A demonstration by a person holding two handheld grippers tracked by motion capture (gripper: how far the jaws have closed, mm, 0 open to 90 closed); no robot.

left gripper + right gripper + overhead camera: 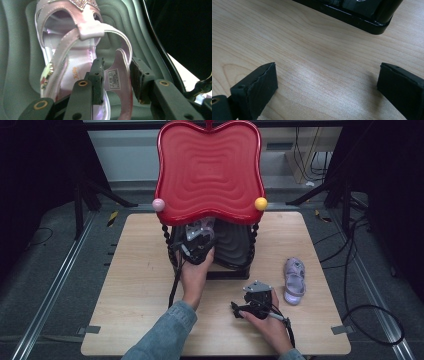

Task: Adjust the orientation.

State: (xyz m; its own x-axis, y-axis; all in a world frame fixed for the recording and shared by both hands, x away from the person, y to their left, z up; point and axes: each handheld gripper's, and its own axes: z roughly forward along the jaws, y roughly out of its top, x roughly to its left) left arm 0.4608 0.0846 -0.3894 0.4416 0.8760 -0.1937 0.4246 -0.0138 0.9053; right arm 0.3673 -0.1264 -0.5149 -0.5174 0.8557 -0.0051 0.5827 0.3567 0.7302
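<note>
While the left gripper (116, 80) clamps a sandal's heel strap (122, 75) to place it on the black shelf (235, 245), the right gripper (324, 92), jaws apart, idles at the tabletop's (140, 285) five o'clock.

Left gripper (196, 241): black body, grey three-cornered plate on top, black cable trailing along the forearm. Jaws dark, blocky, with brass-ringed screw holes – pads (98, 80) matte, edges worn. Right gripper (256, 301): same build, grey plate, black cable. Its pads (259, 87) chipped along one edge. Sleeve (165, 332) – blue-grey denim.
</note>
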